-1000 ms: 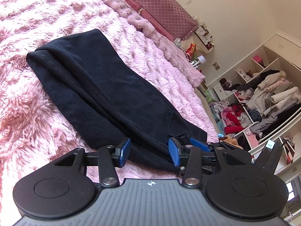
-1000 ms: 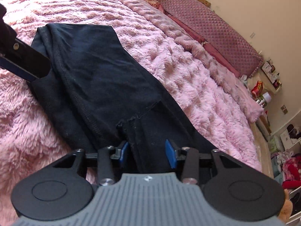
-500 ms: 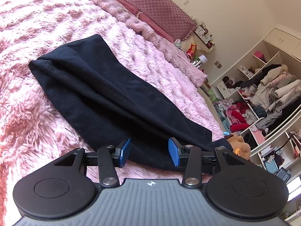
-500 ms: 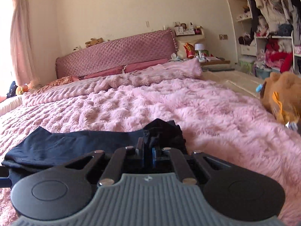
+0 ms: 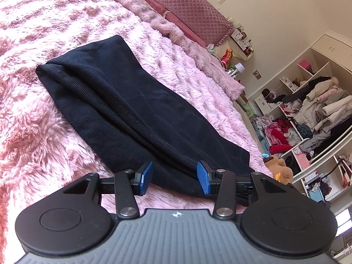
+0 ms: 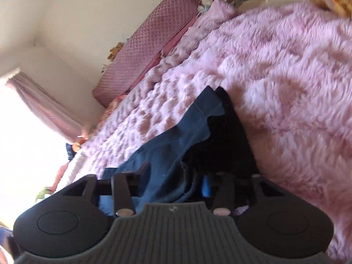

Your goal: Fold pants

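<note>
Now the pants [image 5: 132,110] lie folded lengthwise on the bed [image 5: 44,132]; left gripper [image 5: 175,179] hovers released at their near edge, while right gripper [image 6: 173,184], jaws just opening, straddles cloth unclenched for the next fold

The pants [image 5: 136,114] are black, of soft knit cloth, and lie folded into a long narrow bundle on a fluffy pink bed cover [image 5: 44,132]. In the left wrist view the bundle runs slantwise from upper left to lower right, with a stitched seam along its length and one rounded, closed end at the far left. In the right wrist view the layered ends [image 6: 211,118] look bluish in the light and lie uneven, one over another.
</note>
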A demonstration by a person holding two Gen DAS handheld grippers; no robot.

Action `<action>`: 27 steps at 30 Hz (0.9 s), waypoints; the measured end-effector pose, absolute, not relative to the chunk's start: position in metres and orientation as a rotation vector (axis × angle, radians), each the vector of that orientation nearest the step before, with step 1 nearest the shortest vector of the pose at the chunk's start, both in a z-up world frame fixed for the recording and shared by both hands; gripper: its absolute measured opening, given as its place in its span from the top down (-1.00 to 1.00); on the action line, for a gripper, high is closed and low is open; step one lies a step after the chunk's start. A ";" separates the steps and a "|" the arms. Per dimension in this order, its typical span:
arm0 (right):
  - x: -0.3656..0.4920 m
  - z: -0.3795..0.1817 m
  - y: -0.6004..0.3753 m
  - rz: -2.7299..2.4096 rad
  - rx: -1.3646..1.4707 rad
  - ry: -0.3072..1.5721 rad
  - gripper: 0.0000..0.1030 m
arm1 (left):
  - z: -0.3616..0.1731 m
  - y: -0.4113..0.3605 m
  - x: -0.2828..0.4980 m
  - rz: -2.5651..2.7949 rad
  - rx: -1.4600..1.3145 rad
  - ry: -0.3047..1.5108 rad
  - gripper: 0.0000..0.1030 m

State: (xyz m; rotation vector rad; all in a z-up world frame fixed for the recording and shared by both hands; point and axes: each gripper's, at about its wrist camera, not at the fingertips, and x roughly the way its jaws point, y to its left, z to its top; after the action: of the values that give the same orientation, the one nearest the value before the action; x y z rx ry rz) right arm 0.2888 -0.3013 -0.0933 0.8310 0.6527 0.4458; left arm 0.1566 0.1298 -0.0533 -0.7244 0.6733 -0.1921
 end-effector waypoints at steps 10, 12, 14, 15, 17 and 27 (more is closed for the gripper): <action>0.374 -0.115 -0.336 0.561 1.022 0.827 0.18 | -0.063 0.119 0.162 -0.171 -0.667 0.725 0.04; 0.388 -0.122 -0.335 0.556 0.973 0.872 0.71 | -0.067 0.119 0.163 -0.168 -0.668 0.743 0.04; 0.395 -0.127 -0.335 0.560 0.975 0.876 0.91 | -0.070 0.120 0.163 -0.158 -0.678 0.754 0.04; 0.395 -0.127 -0.335 0.569 0.967 0.861 0.91 | -0.071 0.120 0.163 -0.154 -0.682 0.755 0.04; 0.393 -0.119 -0.333 0.591 0.930 0.808 0.93 | -0.073 0.121 0.165 -0.155 -0.692 0.760 0.04; 0.402 -0.075 -0.325 0.781 0.814 0.546 0.94 | -0.075 0.120 0.165 -0.150 -0.670 0.764 0.04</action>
State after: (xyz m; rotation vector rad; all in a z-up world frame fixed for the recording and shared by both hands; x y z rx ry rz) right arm 0.4016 -0.3250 -0.0755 0.8137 0.5457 0.7806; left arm 0.1648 0.1203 -0.0753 -0.6697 0.7636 -0.1500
